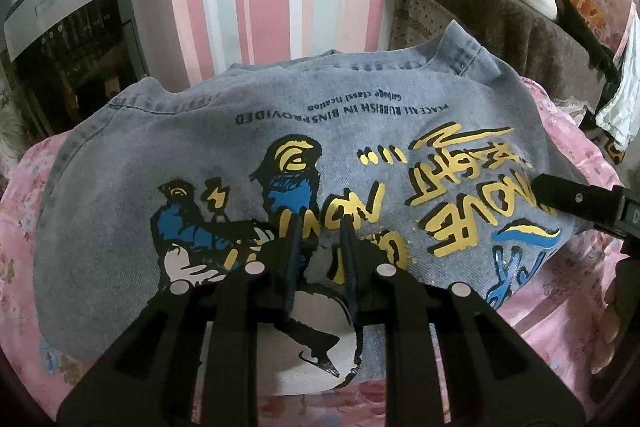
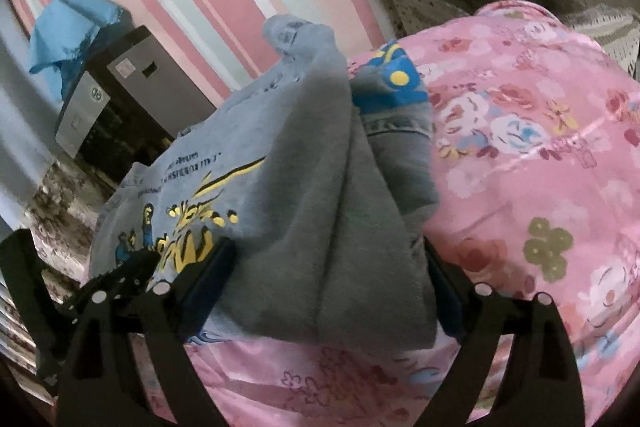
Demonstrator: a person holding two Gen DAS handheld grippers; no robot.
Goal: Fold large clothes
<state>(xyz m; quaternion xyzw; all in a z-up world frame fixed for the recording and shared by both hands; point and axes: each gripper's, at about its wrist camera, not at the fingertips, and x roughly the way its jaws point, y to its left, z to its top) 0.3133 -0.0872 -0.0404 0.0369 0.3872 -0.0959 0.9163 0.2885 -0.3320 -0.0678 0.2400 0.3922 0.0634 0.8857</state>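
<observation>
Left wrist view: denim jacket [image 1: 224, 147] lies print-up on the pink floral bedspread [image 1: 560, 287], spread flat for folding. Left gripper [image 1: 322, 227], jaws nearly together, appears to pinch cloth at the near hem. Right wrist view: right gripper [image 2: 328, 259], spread wide, straddles a bunched grey fold without pressing it, probably a sleeve.

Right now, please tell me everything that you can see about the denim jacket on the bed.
The denim jacket is faded grey-blue, with stitched seams and a collar on its far side. It lies back side up on the pink flowered bedcover. The back carries a print: yellow lettering, blue and black figures, and a line of small black text. The left gripper is over the print, jaws nearly shut. In the right wrist view one part is lifted into a fold, standing between the wide-open jaws of the right gripper.
</observation>
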